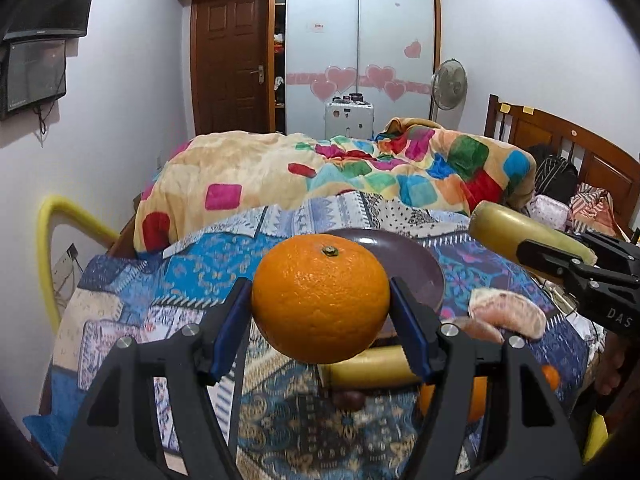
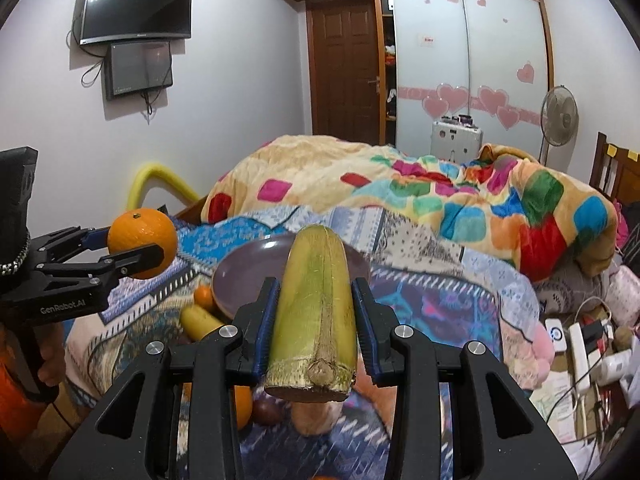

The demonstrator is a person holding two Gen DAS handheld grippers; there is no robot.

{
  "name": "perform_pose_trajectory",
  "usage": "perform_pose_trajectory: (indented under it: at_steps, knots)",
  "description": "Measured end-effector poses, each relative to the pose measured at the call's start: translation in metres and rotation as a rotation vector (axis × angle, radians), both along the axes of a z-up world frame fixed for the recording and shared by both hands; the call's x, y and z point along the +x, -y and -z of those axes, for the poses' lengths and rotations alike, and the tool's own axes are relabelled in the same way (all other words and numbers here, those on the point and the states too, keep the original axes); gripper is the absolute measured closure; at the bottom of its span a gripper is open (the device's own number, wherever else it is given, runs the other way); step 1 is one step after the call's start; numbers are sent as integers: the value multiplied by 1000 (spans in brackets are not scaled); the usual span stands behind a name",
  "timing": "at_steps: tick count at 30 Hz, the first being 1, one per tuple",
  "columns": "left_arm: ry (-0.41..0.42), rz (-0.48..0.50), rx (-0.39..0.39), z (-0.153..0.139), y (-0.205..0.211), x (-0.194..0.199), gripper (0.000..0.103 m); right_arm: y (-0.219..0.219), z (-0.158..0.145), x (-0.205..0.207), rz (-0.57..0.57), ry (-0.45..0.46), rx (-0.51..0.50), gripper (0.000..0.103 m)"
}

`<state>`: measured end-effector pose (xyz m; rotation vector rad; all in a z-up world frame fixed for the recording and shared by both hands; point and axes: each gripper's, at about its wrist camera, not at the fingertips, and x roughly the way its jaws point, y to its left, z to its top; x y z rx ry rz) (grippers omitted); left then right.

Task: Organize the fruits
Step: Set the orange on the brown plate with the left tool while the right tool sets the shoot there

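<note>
Orange: clamped between the left gripper pads, held above the cloth, stem up.
Banana: gripped lengthwise by the right gripper, cut end toward the camera.
Plate: purple, bare, at 12 o'clock just behind the orange, partly hidden by it.
Below: a second banana, peeled segments at 3 o'clock, another orange and a small dark fruit.
Backdrop: a rumpled patchwork blanket.

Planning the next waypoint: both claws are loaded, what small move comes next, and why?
Probably ease the left claw forward and down over the purple plate to set down the orange. The plate looks empty and sits just behind the orange; the right claw holds the banana piece.
</note>
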<state>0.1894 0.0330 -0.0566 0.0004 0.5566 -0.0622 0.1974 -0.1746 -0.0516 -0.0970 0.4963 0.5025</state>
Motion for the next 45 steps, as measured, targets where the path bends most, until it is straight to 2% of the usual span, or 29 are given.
perform_pose_trajectory:
  at_steps: [5, 11, 26, 33, 41, 45]
  knots:
    - [-21, -2, -13, -1, 1, 24, 35, -2, -5, 16, 0, 4, 13, 69]
    - [-53, 0, 13, 6, 7, 53, 35, -4, -5, 36, 3, -5, 14, 69]
    - [-126, -1, 68, 31, 17, 110, 35, -33, 16, 87, -15, -49, -103, 69]
    - [-200, 11, 31, 42, 12, 133, 35, -43, 27, 110, -40, -120, -143, 69]
    - [-270, 8, 51, 54, 12, 150, 35, -49, 53, 141, -51, -267, -167, 69]
    - [-310, 16, 43, 60, 10, 157, 35, -49, 61, 148, -48, -304, -158, 69]
